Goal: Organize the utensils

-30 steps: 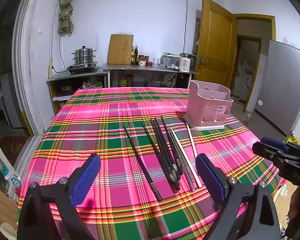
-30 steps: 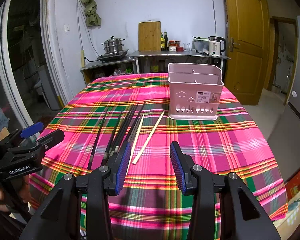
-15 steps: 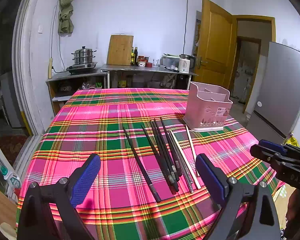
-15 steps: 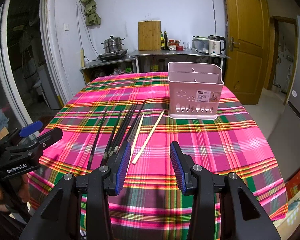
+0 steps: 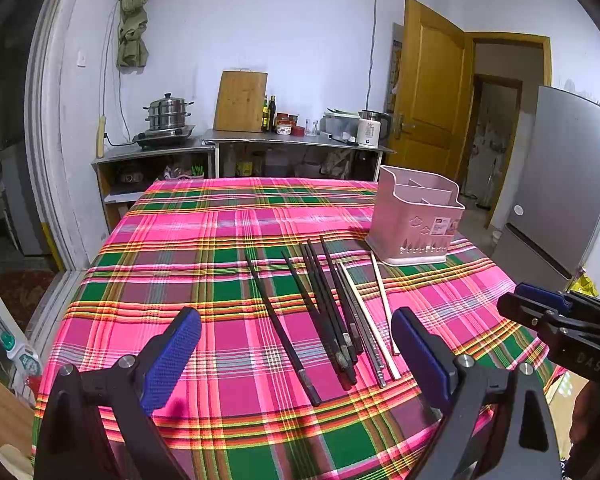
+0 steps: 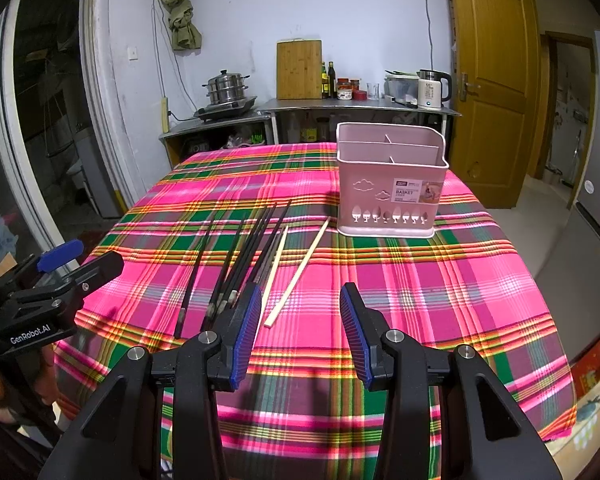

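The left hand-held gripper (image 5: 296, 354) is held level with its blue-padded fingers (image 5: 172, 356) spread wide and nothing between them. The right hand-held gripper (image 6: 300, 334) has its jaws parted less widely, also empty. The two sit side by side, apart, both pointing forward.

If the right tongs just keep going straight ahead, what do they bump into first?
Probably the plaid tablecloth, since the right tongs point at bare cloth. The pale chopstick lies just left; the pink basket sits farther back.
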The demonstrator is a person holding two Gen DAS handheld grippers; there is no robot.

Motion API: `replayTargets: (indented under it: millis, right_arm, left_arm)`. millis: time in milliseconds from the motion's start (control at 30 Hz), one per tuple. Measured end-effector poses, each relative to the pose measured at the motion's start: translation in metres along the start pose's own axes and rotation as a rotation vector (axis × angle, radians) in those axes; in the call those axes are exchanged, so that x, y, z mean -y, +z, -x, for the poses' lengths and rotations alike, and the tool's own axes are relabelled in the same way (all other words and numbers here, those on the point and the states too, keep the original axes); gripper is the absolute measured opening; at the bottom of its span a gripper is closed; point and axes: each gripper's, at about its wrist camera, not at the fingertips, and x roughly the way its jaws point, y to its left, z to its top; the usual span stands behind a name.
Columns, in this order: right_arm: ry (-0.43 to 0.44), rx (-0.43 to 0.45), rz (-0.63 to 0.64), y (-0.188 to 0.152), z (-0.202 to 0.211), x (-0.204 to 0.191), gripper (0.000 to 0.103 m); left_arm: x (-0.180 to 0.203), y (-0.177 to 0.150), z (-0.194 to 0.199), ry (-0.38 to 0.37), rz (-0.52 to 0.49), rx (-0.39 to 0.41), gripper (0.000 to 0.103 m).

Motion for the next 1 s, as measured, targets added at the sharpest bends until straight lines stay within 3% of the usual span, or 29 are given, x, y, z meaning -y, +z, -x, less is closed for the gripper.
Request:
replayTargets:
  millis: [1000]
  right_arm:
    - [0.0,-0.018,0.001,-0.0036,-0.006,-0.003,0.042]
  left_arm:
    - [-0.001,-0.0046,-0.0038,-0.005,0.008,-0.012,0.097]
